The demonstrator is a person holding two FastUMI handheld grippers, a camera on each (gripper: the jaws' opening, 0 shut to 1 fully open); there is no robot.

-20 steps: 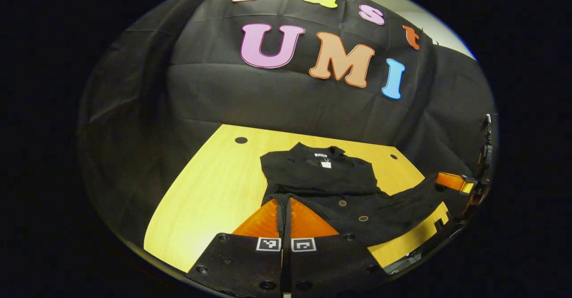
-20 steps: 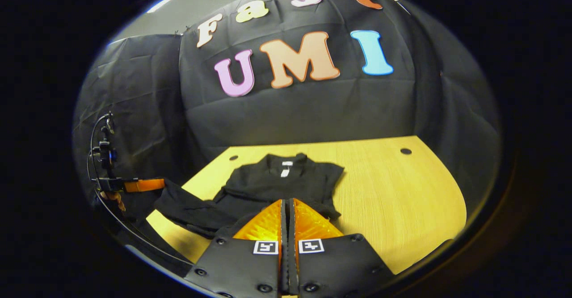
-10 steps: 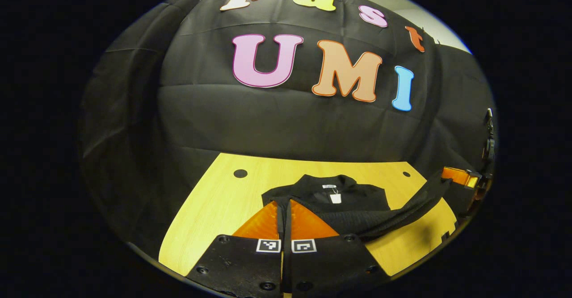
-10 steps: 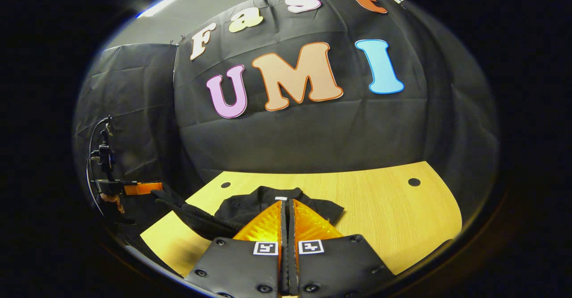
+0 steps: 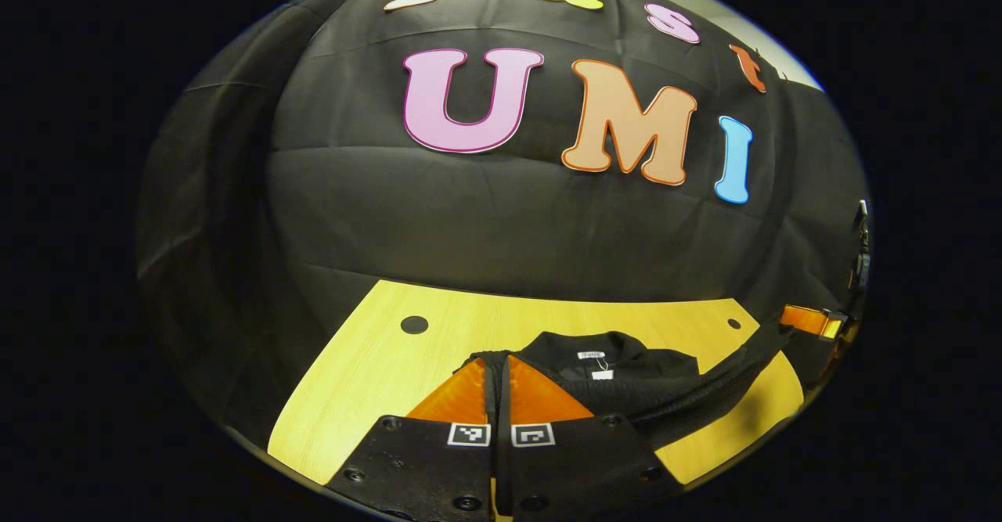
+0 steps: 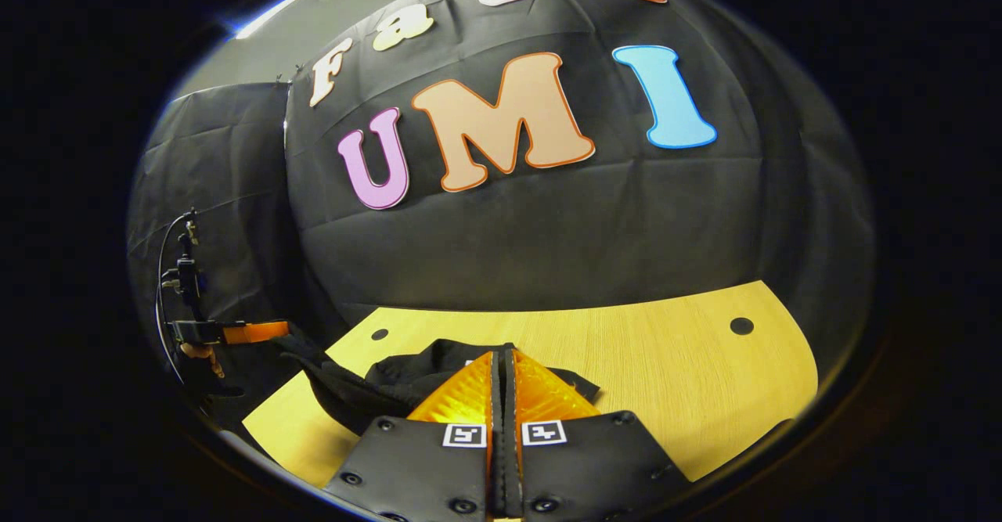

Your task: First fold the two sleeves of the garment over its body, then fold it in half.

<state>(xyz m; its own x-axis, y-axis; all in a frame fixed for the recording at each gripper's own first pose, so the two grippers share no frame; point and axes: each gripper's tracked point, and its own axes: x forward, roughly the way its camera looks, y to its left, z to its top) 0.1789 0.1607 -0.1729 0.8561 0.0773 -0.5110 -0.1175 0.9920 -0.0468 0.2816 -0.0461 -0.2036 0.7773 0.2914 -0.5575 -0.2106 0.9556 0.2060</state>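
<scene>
Soft, limp black knit garment (image 5: 626, 377) on yellow wooden table (image 5: 376, 365), hem lifted; left gripper (image 5: 496, 373) and right gripper (image 6: 502, 373) each clamped on hem corners; best gripped at edges.

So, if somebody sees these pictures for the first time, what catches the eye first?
Probably the black garment lying on the yellow table, its near edge raised between both claws. The left claw and the right claw each look closed on its cloth.
</scene>
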